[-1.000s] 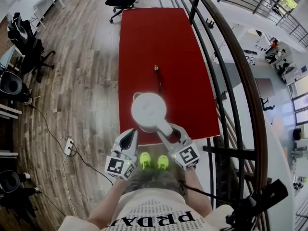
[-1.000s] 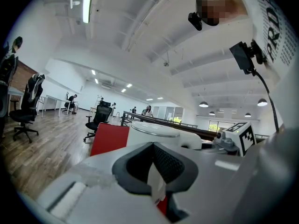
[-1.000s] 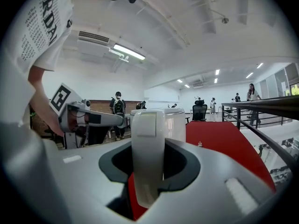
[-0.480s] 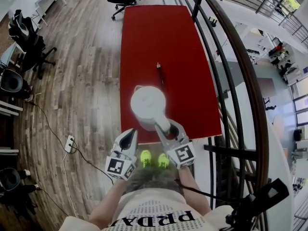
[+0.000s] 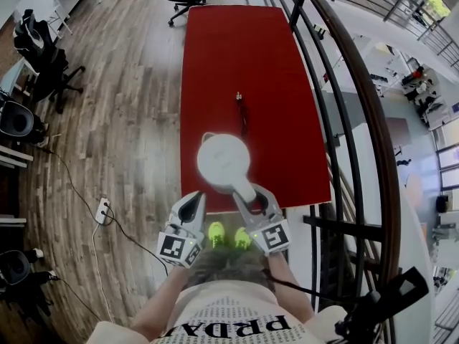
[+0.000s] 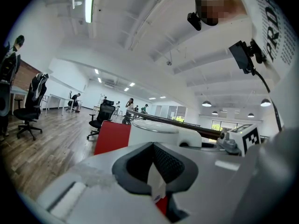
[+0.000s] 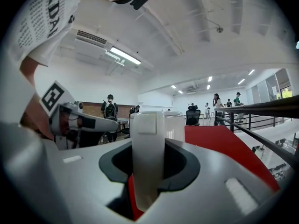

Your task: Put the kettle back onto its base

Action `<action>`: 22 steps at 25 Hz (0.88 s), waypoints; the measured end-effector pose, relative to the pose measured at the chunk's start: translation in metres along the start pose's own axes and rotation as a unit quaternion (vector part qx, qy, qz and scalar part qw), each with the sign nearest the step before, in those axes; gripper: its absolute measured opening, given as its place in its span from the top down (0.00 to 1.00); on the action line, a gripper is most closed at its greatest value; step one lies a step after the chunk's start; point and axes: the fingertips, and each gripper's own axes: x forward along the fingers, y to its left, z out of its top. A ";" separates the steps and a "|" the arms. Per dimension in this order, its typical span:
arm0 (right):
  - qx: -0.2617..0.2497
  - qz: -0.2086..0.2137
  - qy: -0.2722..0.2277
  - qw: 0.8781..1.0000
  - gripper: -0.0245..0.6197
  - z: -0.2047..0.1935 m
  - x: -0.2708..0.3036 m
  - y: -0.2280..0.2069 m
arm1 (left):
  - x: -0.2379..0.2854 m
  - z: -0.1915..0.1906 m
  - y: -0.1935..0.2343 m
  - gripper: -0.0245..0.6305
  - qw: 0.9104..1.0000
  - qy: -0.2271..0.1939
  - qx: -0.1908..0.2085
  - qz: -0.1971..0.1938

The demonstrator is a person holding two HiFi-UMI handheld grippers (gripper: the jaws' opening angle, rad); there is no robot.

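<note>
— Start with the right gripper (image 5: 249,194). Gripping anything?

— Yes: closed partway on the handle (image 7: 148,134) of the kettle (image 5: 224,160), squeezed from both sides by the dark pads (image 7: 182,164). Opened no wider than that handle.

— And the left gripper (image 5: 195,201)?

— Drawn in to a point, tips together, nothing between them. Parked near the kettle's near-left side, apart from it.

— Where to look for the kettle, then?

— At the near end of the red table (image 5: 237,49), close to the edge nearest the person, with the handle turned back toward the right gripper. Impossible to tell from above whether standing or lifted, or what lies beneath.

— Any writing to read?

— On the white shirt (image 5: 229,326), large dark letters: P, R, D, A, cut off after that. Rows of finer print alongside, too small to read. Black-and-white square markers on each gripper's cube (image 5: 178,248), without words.

— Materials and shapes?

— Smooth white plastic for the kettle: round from above, with a flat strap-like handle and a square patch near its top. Matte grey shells round the pads, ribbed in the left gripper view. A long, plain rectangular tabletop, crossed down its middle by a thin dark cord (image 5: 242,117) leading toward the kettle. Wood planks for the floor (image 5: 122,120); dark curved metal for the railing (image 5: 344,84) at the right.
</note>
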 end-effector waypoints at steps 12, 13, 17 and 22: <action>-0.030 0.085 0.038 0.995 0.77 -0.021 -0.014 -0.013 | 0.006 -0.010 -0.018 0.98 1.000 0.010 -0.004 -0.018; -0.032 0.083 0.038 0.995 0.77 -0.020 -0.013 -0.011 | 0.007 -0.009 -0.020 0.98 1.000 0.009 -0.004 -0.020; -0.033 0.081 0.039 0.995 0.77 -0.018 -0.010 -0.008 | 0.008 -0.007 -0.024 0.98 1.000 0.009 0.000 -0.025; -0.035 0.082 0.038 0.995 0.77 -0.018 -0.010 -0.007 | 0.007 -0.006 -0.024 0.98 1.000 0.010 -0.005 -0.018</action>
